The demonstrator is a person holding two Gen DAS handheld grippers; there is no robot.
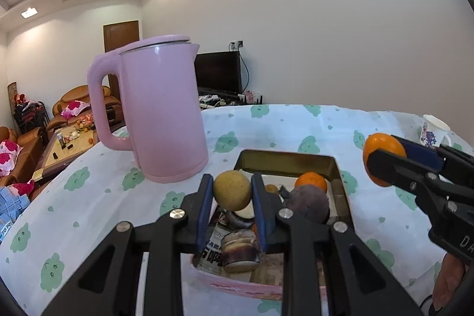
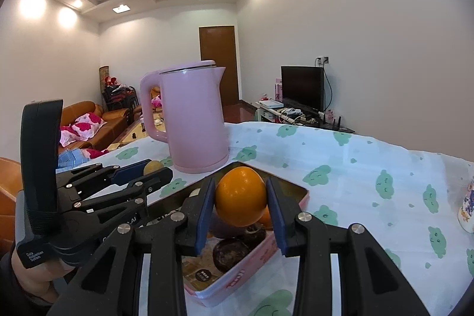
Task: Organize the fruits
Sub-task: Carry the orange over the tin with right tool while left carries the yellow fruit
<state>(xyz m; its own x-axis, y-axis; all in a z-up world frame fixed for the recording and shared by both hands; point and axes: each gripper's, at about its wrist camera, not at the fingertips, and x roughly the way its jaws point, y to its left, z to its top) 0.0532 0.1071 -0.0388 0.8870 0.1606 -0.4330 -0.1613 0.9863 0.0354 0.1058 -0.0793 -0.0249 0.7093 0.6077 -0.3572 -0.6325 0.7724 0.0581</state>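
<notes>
Above pink tin (image 2: 302, 199), smooth round orange (image 2: 240, 196) (glossy) sits clamped.

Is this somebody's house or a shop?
Most likely a home living room: brown sofas with pink flowered cushions, a TV on a low stand, and a cloth-covered table holding a pink kettle and a tin of fruit.
</notes>
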